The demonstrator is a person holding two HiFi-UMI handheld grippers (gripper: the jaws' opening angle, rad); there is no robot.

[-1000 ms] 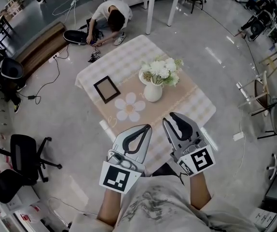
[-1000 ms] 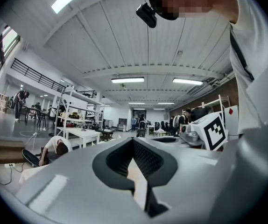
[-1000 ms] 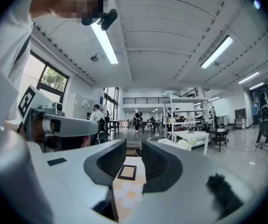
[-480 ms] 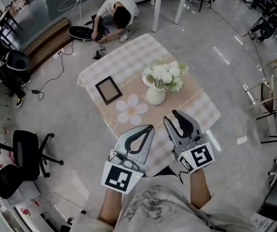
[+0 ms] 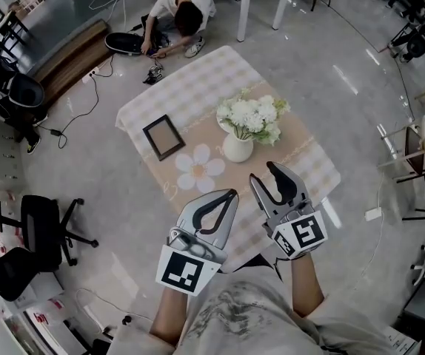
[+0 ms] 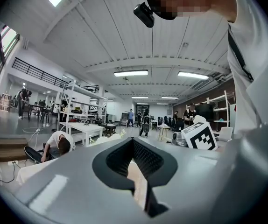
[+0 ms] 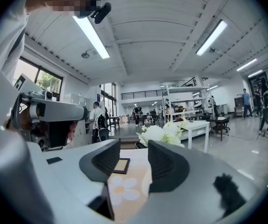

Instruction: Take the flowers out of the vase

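Observation:
A white vase (image 5: 238, 148) with white flowers (image 5: 253, 115) stands on a table under a checked cloth (image 5: 198, 80). Both grippers hang level over the table's near edge, short of the vase. My left gripper (image 5: 232, 193) is shut with nothing in it; in the left gripper view (image 6: 132, 141) its jaws meet at the tips. My right gripper (image 5: 264, 172) points at the vase and its jaws are opening, with nothing between them. In the right gripper view (image 7: 134, 148) the flowers (image 7: 162, 133) show beyond the gap.
A dark picture frame (image 5: 163, 136) and a flower-shaped mat (image 5: 200, 168) lie on the cloth left of the vase. A person (image 5: 181, 13) crouches on the floor beyond the table. An office chair (image 5: 44, 228) stands at the left, a folding chair (image 5: 412, 161) at the right.
Both grippers have moved a little forward toward the table. The right gripper's jaws have spread wider. The left gripper has stayed shut.

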